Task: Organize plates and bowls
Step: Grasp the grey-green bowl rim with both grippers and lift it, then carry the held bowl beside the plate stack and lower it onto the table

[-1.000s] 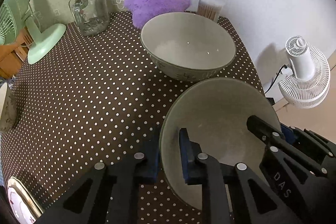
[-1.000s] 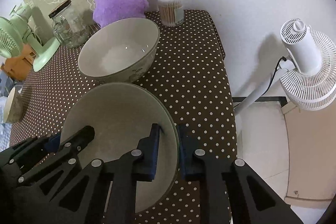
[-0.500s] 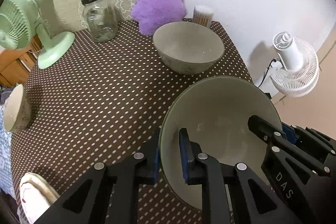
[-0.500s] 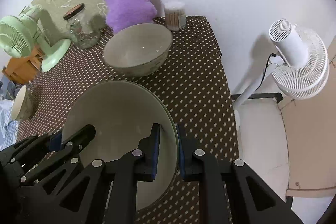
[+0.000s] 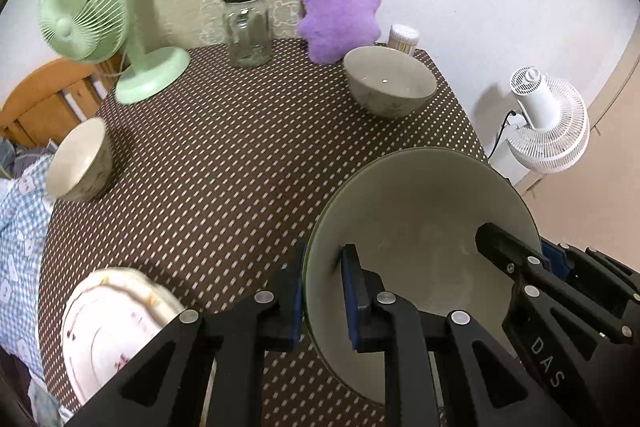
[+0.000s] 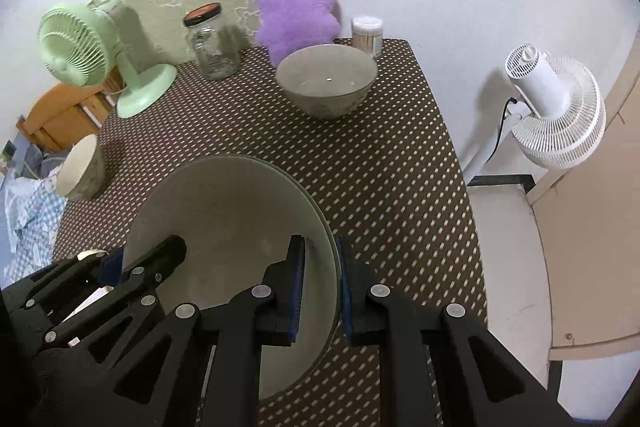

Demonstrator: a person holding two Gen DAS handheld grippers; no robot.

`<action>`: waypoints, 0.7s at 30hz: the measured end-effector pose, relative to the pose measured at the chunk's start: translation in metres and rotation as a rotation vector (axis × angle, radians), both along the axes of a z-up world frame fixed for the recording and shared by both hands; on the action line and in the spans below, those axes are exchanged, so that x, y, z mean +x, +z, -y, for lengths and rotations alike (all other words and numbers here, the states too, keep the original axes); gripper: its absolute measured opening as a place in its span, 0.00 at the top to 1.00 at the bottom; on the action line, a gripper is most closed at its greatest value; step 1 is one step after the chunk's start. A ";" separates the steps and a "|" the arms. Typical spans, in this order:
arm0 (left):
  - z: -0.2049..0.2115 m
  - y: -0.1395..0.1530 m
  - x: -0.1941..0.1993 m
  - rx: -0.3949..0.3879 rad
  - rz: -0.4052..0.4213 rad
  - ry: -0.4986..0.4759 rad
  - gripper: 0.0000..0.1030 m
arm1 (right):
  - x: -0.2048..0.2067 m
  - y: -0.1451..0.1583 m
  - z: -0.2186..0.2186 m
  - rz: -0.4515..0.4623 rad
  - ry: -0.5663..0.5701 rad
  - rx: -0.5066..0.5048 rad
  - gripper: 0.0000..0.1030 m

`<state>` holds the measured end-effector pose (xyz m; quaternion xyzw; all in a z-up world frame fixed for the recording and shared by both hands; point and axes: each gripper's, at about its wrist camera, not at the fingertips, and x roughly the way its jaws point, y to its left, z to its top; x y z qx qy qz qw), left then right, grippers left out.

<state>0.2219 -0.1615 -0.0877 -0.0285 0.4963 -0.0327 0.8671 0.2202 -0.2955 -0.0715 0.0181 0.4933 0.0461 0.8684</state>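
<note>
- The left gripper (image 5: 322, 301) and the right gripper (image 6: 320, 291) each clamp an opposite rim of the large grey-green bowl (image 5: 420, 251), carried above the polka-dot tablecloth (image 5: 240, 155).
- Near the left edge lie a floral plate (image 5: 108, 323) and a small bowl (image 5: 78, 159), both unsorted.
- Farthest, a matching grey-green bowl (image 5: 390, 87) waits by the purple plush toy (image 5: 340, 7); nesting looks likely, so most work remains.

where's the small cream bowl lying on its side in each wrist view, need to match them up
Left wrist view: the small cream bowl tipped on its side is at the left edge, below the green desk fan.
Right wrist view: the same bowl is at the left edge, smaller, beside the blue checked cloth.
Shared landmark: the purple plush toy against the back wall.
</note>
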 end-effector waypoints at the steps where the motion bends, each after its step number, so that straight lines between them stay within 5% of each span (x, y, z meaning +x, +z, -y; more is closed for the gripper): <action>1: -0.003 -0.001 -0.004 -0.001 -0.001 0.003 0.86 | -0.006 0.001 -0.004 0.002 0.002 0.000 0.82; 21: -0.042 -0.042 -0.065 0.013 -0.057 0.003 0.86 | -0.075 -0.046 -0.049 -0.068 0.006 0.012 0.82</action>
